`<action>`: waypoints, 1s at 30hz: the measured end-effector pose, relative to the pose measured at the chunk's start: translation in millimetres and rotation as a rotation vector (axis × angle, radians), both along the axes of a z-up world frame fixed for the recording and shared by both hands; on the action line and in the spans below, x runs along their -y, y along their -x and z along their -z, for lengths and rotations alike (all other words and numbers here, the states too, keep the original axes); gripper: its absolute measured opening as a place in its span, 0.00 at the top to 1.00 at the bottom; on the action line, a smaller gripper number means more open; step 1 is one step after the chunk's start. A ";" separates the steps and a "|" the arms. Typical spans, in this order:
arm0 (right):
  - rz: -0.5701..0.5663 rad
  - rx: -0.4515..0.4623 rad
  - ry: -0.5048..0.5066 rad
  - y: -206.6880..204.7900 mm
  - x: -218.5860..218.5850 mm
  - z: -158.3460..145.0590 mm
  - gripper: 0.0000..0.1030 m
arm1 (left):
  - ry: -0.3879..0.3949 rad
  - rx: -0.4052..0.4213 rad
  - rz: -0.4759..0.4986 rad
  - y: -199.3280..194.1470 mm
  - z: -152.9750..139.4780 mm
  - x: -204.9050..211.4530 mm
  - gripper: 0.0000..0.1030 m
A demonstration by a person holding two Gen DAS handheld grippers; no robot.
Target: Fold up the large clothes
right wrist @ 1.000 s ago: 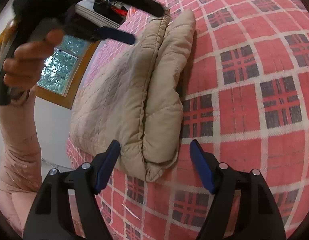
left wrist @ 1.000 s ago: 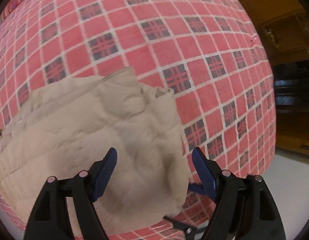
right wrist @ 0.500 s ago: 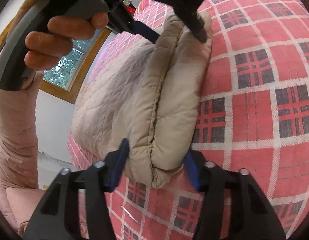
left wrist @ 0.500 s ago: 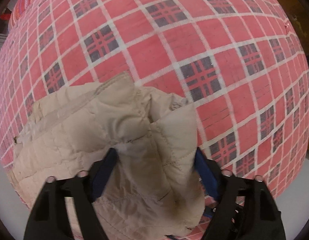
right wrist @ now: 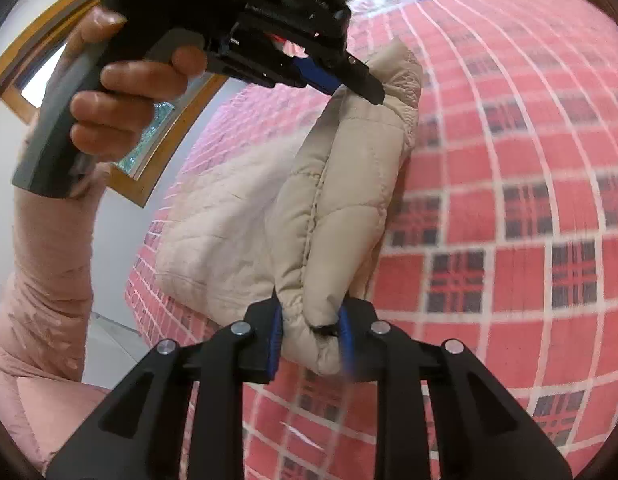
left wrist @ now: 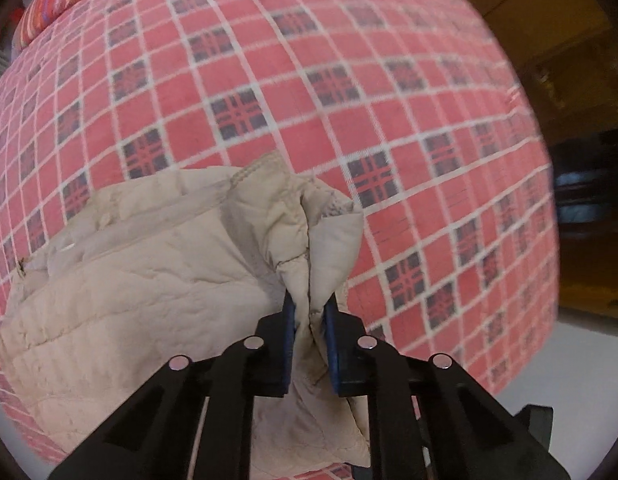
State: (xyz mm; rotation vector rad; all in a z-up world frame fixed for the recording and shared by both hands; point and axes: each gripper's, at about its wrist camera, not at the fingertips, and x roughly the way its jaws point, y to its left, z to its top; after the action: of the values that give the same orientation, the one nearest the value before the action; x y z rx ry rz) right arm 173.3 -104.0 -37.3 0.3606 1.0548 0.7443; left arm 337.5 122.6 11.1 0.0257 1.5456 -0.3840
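Beige quilted jacket (left wrist: 141, 280) already folded into pad on plaid bed (left wrist: 349, 80). Left hand-held gripper (left wrist: 309, 312) and right hand-held gripper (right wrist: 311, 320) both clamped on its edge. Probably one more fold left, hard to tell.

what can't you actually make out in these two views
- Left wrist view: the near edge of the beige quilted jacket is hidden behind the left gripper, which is clamped on a fold.
- Right wrist view: the jacket's far side is covered by its own raised fold; the right gripper hides the pinched end.
- Right wrist view: the checked bedspread is motion-blurred.
- Both views: the garment's sleeves and collar cannot be told apart.
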 end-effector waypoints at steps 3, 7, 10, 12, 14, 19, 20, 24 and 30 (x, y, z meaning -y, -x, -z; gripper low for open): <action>-0.025 0.035 0.016 -0.2 -18.1 -25.7 0.78 | 0.068 0.038 -0.029 0.4 -29.1 -31.5 0.87; -0.071 0.090 0.028 2.1 -41.4 -57.1 0.79 | 0.143 0.085 -0.071 9.6 -56.7 -63.8 0.88; -0.124 0.120 0.044 2.5 -73.5 -80.4 0.79 | 0.180 0.122 -0.111 17.6 -77.5 -102.6 0.88; -0.162 0.138 0.054 2.1 -94.3 -91.1 0.79 | 0.203 0.149 -0.149 24.1 -89.8 -135.9 0.88; -0.205 0.154 0.072 2.9 -120.1 -99.4 0.79 | 0.216 0.166 -0.184 29.5 -95.8 -164.9 0.88; -0.292 0.170 0.108 1.5 -176.6 -111.3 0.80 | 0.254 0.177 -0.282 40.1 -96.8 -242.6 0.88; -0.314 0.171 0.115 1.4 -192.2 -112.8 0.80 | 0.267 0.176 -0.302 42.2 -95.3 -257.1 0.88; -0.368 0.178 0.142 1.4 -231.5 -111.7 0.80 | 0.290 0.184 -0.351 51.7 -86.5 -301.2 0.88; -0.437 0.159 0.175 3.3 -284.7 -99.5 0.81 | 0.323 0.193 -0.417 66.0 -68.2 -364.8 0.89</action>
State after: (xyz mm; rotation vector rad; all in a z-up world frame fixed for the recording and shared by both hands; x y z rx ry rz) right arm 169.9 180.7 62.2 -0.0844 1.0496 1.0420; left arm 271.5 487.4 79.4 -0.4901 1.2440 -0.2839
